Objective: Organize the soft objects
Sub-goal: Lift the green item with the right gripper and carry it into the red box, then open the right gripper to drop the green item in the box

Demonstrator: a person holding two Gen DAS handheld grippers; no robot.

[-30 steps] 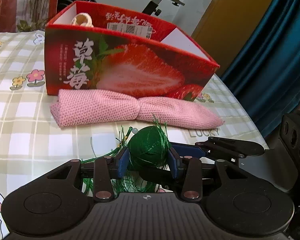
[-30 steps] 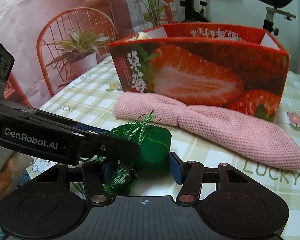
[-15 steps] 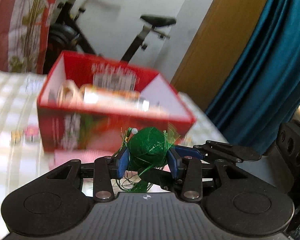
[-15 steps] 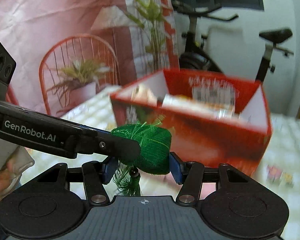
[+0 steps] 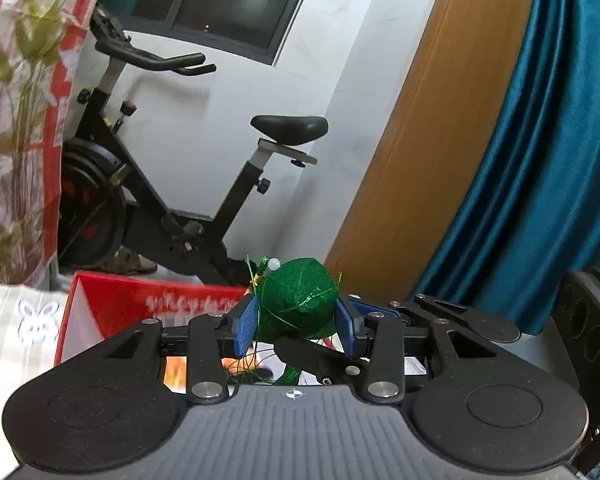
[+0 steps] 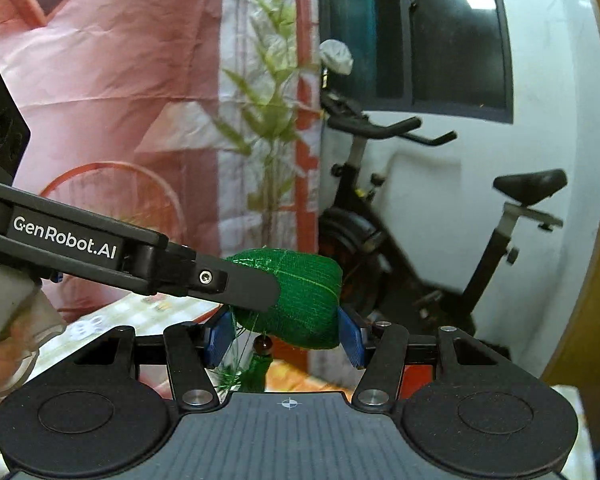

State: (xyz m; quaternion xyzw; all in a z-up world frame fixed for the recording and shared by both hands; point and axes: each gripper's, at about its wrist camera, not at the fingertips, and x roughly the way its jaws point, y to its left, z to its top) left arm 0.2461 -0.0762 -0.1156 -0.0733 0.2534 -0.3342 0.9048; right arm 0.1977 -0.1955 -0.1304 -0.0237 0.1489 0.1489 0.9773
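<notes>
Left gripper (image 5: 296, 322): blue pads (image 5: 245, 326) closed in against both sides of the green sachet (image 5: 298, 304), a soft thread-wrapped ornament. Grip looks firm; the body bulges up above the pads.

Right gripper (image 6: 286, 334): its 2 pads (image 6: 350, 338) flank the same sachet (image 6: 300, 300) from the other direction, lightly touching or just short of it. Cannot tell if it bears any load. The left gripper's finger crosses in front of the sachet in the right wrist view.

Below the sachet: a dark bead (image 6: 263, 345) and green tassel (image 6: 256, 372) hang free, with loose metallic threads trailing near the linkage bars of both tools.

Sachet is airborne, above the open red box (image 5: 112, 300), whose rim and printed inner wall show just beyond the left gripper. Checked tablecloth (image 5: 4, 320) to the left of the box.

Far field: exercise bike (image 5: 172, 184), teal curtain (image 5: 540, 140), wooden door panel (image 5: 412, 140).

Risks, as judgement:
- 2 tools on 1 soft body: uneven release could tug the wrap apart or flick the sachet past the box.
- Tassel threads could snag in a finger joint, so the sachet dangles instead of dropping.
- Box floor mostly hidden behind the grippers; a blind drop may land on the rim or on contents.
- Squeezing harder would deform the sachet.
</notes>
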